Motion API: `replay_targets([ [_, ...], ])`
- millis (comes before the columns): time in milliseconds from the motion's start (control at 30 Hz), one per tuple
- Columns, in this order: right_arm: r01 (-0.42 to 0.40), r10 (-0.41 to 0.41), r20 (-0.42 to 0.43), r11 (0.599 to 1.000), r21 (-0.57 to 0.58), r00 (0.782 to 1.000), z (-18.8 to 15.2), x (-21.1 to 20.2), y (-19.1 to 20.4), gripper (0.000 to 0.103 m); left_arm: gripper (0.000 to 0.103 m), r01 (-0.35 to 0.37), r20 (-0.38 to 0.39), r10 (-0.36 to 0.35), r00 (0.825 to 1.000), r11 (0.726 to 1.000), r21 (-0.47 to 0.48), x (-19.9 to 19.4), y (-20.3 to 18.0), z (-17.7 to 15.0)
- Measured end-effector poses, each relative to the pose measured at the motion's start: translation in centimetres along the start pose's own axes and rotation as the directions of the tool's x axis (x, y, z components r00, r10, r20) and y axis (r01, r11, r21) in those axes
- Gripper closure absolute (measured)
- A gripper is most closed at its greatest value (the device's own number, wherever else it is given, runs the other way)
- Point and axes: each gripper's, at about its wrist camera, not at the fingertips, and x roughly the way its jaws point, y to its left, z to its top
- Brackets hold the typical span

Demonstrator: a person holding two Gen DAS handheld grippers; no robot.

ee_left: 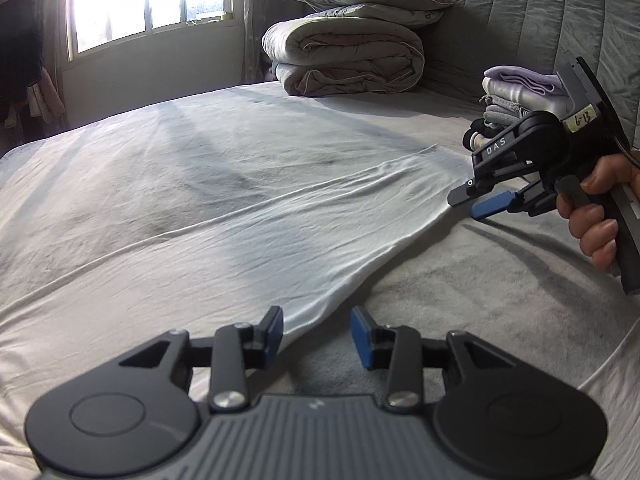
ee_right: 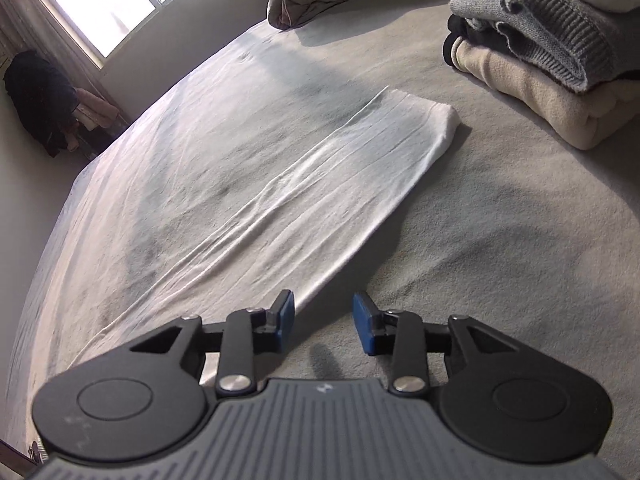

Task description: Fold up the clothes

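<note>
White garment [ee_left: 248,200] lies flat on the bed [ee_right: 500,248], long folded edge running between both grippers. Left gripper [ee_left: 317,336] and right gripper [ee_right: 324,322] part-open, empty (edge just ahead, neither clearly nearer).

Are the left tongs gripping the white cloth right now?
No, the left tongs stand open with the edge of the white cloth between the pads, not pinched.

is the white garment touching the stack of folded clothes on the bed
Apart. The right wrist view shows the white garment's far folded end stopping short of the stack of folded clothes, with a bare strip of grey bed cover between them.
</note>
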Motion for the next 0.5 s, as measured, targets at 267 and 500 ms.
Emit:
replay_targets([
  [267,-0.015,0.004,0.093,0.993,0.114,0.996,-0.2,0.3,-1.2,0.103,0.089,0.046,0.010,-0.046,0.999,0.999,-0.014,3.7,-2.4,1.5],
  [500,0.107,-0.109,0.112,0.994,0.025,0.988,-0.9,-0.1,0.3,0.103,0.102,0.085,0.008,-0.085,0.996,0.996,-0.004,3.5,-2.3,1.3],
])
